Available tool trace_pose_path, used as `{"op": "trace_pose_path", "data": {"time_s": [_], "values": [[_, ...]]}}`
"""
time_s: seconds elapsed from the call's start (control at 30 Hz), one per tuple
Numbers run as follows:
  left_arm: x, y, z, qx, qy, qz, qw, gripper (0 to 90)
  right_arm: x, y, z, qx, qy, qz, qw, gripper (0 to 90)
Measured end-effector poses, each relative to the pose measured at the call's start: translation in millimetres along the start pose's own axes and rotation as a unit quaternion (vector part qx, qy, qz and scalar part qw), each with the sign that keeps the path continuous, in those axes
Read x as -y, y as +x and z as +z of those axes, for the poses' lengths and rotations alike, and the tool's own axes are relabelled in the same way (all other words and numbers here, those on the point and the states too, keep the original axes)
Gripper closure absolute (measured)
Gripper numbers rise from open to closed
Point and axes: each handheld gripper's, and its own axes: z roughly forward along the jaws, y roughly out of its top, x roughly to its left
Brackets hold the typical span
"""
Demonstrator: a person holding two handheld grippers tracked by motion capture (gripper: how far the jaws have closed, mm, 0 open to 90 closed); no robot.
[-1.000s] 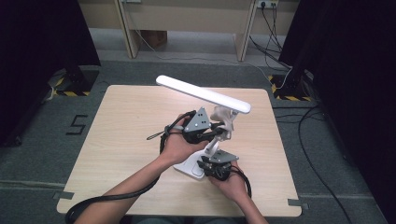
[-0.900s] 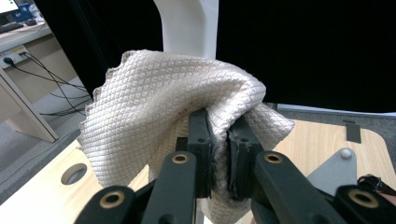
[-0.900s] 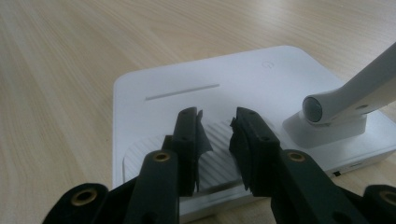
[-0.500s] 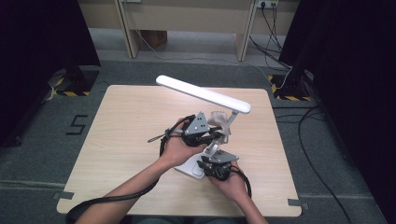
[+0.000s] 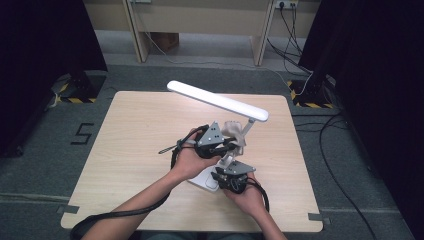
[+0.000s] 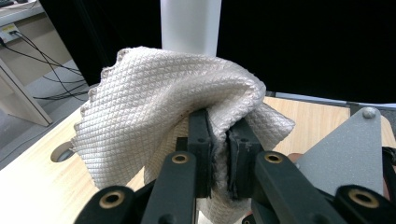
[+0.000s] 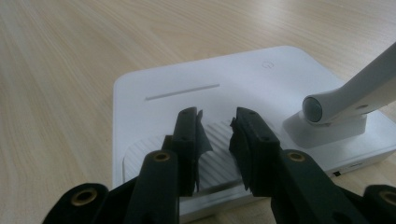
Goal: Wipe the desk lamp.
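Note:
A white desk lamp stands on the wooden table (image 5: pixel 130 130), its long head (image 5: pixel 217 100) stretched out over the top. My left gripper (image 5: pixel 227 145) is shut on a cream quilted cloth (image 5: pixel 234 131) and holds it against the lamp's slanted arm (image 5: pixel 246 127). In the left gripper view the cloth (image 6: pixel 154 107) bulges over the jaws of that gripper (image 6: pixel 218 123), with the white arm (image 6: pixel 190 25) behind it. My right gripper (image 5: pixel 225 176) rests on the lamp's flat base (image 5: pixel 202 179). Its jaws (image 7: pixel 217 119) stand apart over a ribbed pad (image 7: pixel 217 163) on the base (image 7: pixel 187 79), nothing between them.
The lamp arm's hinge (image 7: pixel 345 100) sits at the right of the base. Black cables trail from both grippers over the table's near edge. Dark curtains (image 5: pixel 45 50) and floor cables (image 5: pixel 330 120) surround the table.
My left gripper has slid the cloth a little down the lamp's arm, toward the person. The right gripper has stayed on the base.

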Motion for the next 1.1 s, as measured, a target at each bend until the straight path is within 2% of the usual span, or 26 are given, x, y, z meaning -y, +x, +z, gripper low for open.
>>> {"op": "trace_pose_path", "data": {"time_s": [1.1], "values": [[8.8,0.4,2.9,-0.003,0.010,-0.003,0.9999,81.6,0.3,-0.1,0.3,-0.001,-0.003,0.000,1.0000,70.7]]}}
